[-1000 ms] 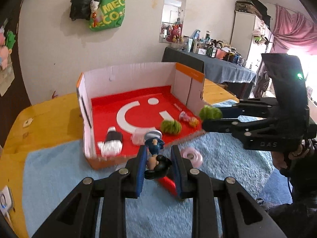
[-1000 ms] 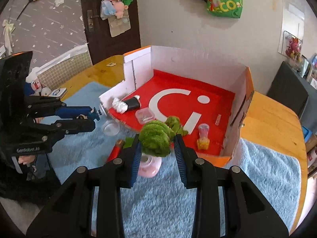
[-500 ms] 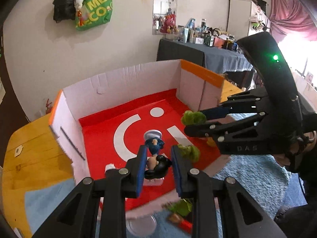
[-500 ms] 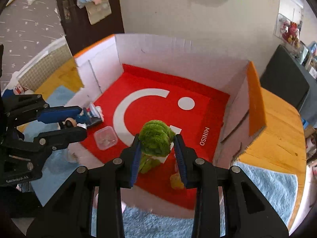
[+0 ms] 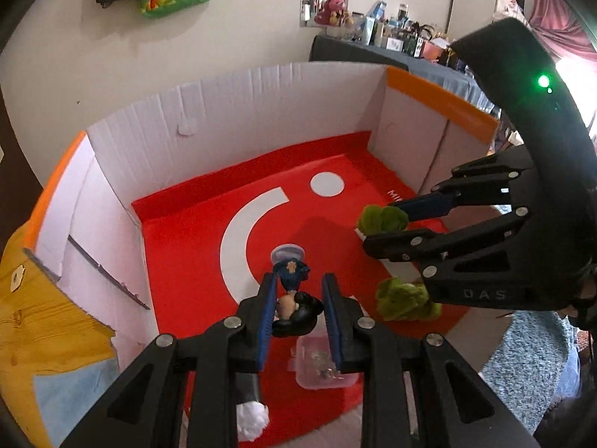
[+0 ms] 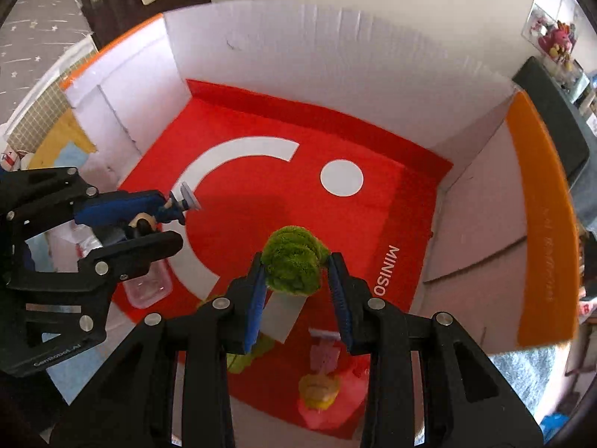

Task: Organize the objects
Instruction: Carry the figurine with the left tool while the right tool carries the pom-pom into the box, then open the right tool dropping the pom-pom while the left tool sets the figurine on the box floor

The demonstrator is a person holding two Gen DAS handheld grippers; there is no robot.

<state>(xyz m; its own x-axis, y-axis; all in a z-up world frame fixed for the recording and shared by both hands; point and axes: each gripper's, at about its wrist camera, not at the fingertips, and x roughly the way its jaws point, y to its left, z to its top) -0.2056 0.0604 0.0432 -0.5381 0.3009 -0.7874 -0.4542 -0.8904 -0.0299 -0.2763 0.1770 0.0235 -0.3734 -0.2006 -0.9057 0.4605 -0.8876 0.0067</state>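
Both claws hang inside the box (image 6: 335,48), its white walls rising ahead and to either side, bare red floor ahead of them. The left claw (image 5: 298,313) grips a figurine (image 5: 293,295); the right claw (image 6: 296,287), to its right, clamps a green tuft (image 6: 293,265). A clear tub (image 5: 322,366) lies under the left claw.

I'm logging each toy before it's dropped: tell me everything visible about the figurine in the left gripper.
The figurine is a small plastic-looking doll with black hair, a pale face, a blue outfit and a round pale base. It lies horizontally, base pointing forward, clamped at the head by the left gripper and held above the red floor of the cardboard box.
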